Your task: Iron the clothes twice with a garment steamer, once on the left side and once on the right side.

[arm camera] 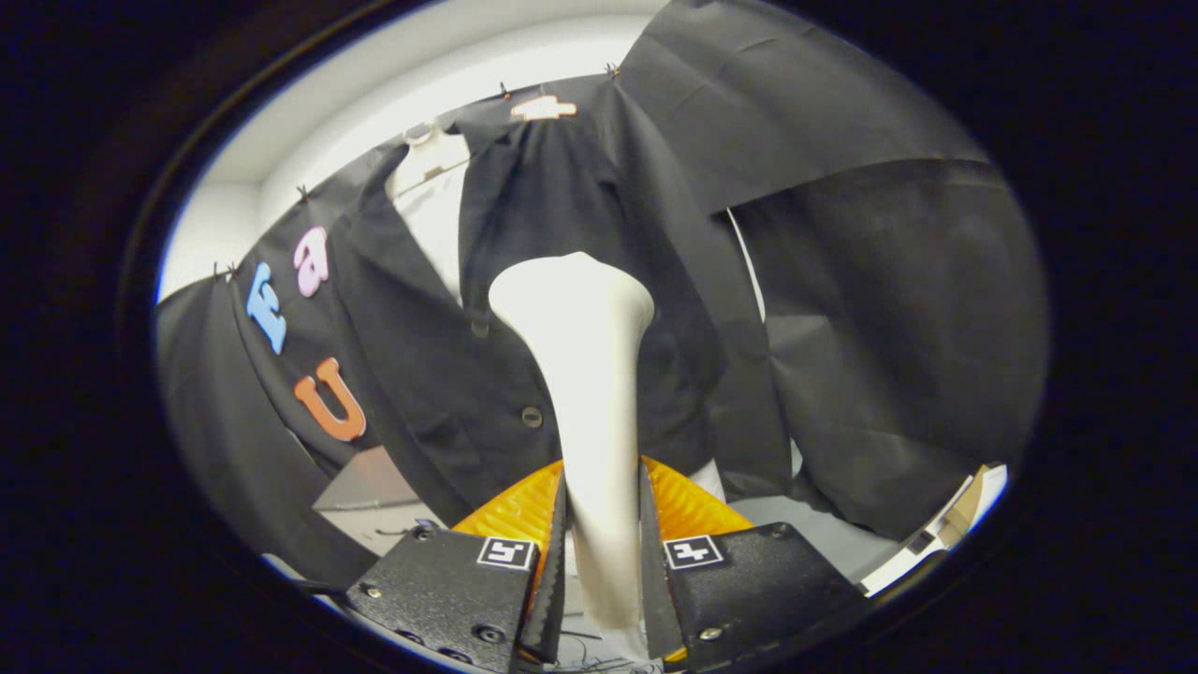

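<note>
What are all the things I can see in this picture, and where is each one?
Garment steamer: one, white, clamped between the fingers, its wide head up against the shirt.
Shirt: one, black with dark buttons, hanging just beyond the fingers.
Mannequin: one, white, showing inside the shirt's open collar.
Table: one, pale grey, below the shirt.
Booth wall: black cloth, behind and beside the shirt.
Gripper: one, both fingers pressed on the steamer's handle.
</note>
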`<state>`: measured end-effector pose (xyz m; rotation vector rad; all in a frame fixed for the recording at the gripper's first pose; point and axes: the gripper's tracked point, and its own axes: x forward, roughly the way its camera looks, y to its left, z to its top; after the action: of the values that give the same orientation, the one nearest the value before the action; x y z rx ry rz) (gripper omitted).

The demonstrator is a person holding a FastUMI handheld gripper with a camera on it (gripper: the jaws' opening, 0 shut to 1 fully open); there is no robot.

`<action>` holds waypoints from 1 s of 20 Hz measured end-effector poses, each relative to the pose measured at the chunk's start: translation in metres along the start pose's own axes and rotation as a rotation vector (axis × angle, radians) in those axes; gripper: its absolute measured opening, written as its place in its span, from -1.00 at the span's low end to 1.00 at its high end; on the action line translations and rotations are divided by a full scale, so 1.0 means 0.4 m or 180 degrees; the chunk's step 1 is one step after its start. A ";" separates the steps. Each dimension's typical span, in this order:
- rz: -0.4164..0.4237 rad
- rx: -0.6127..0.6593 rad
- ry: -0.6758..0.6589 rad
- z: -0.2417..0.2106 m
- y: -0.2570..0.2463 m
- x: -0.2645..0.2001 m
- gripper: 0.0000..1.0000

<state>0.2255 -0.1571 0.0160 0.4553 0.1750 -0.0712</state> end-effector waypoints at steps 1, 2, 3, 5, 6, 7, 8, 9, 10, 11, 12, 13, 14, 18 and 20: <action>0.0054 0.0018 -0.0069 0.058 -0.002 0.001 -0.26; 0.0114 0.0034 -0.0156 0.120 -0.004 0.004 -0.26; 0.0167 -0.0002 -0.0241 0.178 -0.004 0.013 -0.26; 0.0286 -0.0027 -0.0367 0.275 0.003 0.041 -0.26; 0.0352 -0.0034 -0.0406 0.321 0.011 0.054 -0.26; 0.0384 -0.0062 -0.0440 0.360 0.019 0.064 -0.26; 0.0418 -0.0085 -0.0469 0.398 0.028 0.080 -0.26; 0.0472 -0.0095 -0.0509 0.432 0.041 0.091 -0.26; 0.0514 -0.0106 -0.0546 0.459 0.058 0.106 -0.26; 0.0542 -0.0127 -0.0565 0.479 0.075 0.122 -0.26; 0.0581 -0.0115 -0.0576 0.496 0.094 0.134 -0.26; 0.0607 -0.0099 -0.0587 0.512 0.114 0.147 -0.26; 0.0578 -0.0116 -0.0610 0.526 0.127 0.157 -0.26; 0.0361 -0.0314 -0.0669 0.528 0.169 0.201 -0.26; 0.0251 -0.0348 -0.0738 0.526 0.179 0.215 -0.26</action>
<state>0.3499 -0.1888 0.2168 0.3414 -0.0667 -0.0364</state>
